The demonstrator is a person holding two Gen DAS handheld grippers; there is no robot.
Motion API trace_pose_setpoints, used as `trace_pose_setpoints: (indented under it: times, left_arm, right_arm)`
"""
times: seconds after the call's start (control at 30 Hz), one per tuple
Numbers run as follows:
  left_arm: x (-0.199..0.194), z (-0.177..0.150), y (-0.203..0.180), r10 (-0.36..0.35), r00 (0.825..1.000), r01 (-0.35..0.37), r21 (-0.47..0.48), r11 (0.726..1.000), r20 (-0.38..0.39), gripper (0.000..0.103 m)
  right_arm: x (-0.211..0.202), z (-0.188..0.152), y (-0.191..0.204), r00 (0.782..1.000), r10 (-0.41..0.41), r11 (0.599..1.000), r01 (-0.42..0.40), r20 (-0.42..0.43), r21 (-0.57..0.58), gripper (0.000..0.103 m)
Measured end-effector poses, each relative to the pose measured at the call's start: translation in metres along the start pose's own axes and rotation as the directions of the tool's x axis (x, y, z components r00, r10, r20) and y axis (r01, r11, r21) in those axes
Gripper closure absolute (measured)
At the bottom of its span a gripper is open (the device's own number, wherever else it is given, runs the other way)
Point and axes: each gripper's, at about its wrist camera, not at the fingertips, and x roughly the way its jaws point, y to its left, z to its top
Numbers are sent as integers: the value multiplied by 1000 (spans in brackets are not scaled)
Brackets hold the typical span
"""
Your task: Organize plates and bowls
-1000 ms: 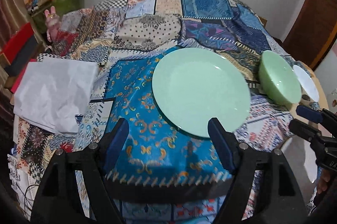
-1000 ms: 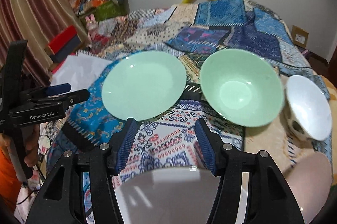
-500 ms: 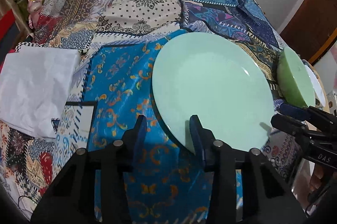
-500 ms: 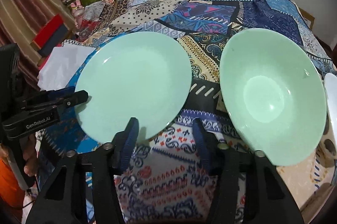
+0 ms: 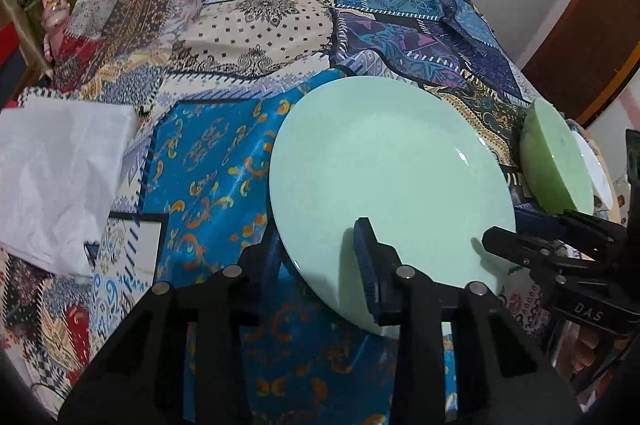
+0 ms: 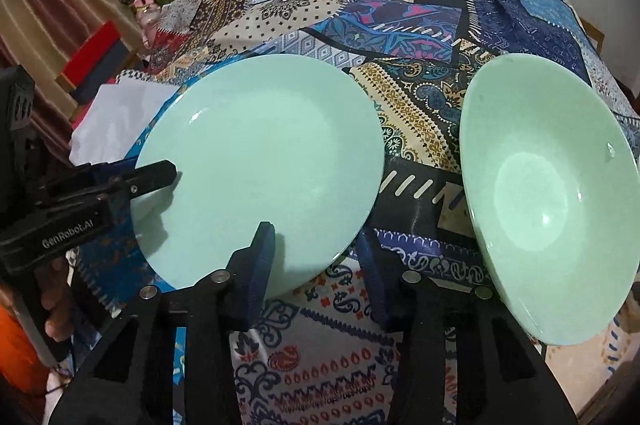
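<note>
Green plate (image 5: 384, 177) lies near the table's (image 5: 256, 37) front edge, green bowl (image 6: 548, 193) beside it. Left gripper (image 5: 320, 261) straddles the plate rim; whether clamped, cannot tell. Right gripper (image 6: 316, 261) likewise straddles it, jaws apart.

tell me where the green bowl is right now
The green bowl sits on the patchwork tablecloth at the right of the right wrist view, just right of the green plate; in the left wrist view it shows at the far right edge.
</note>
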Motion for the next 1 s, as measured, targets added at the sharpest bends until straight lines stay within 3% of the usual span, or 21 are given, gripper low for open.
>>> trace_pose_setpoints:
  times: [0.5, 0.7, 1.0]
  left_arm:
    - [-53, -71, 5, 31, 998, -31, 1, 1000, -51, 67]
    - [-48, -67, 11, 52, 997, -53, -26, 998, -50, 67]
    - [-35, -57, 17, 32, 999, -33, -34, 999, -26, 67]
  right_arm:
    - [-12, -32, 27, 993, 94, 991, -101, -76, -92, 67]
    - [-3, -21, 26, 996, 51, 992, -58, -69, -109, 67]
    - [13, -10, 27, 995, 66, 992, -73, -72, -100, 68]
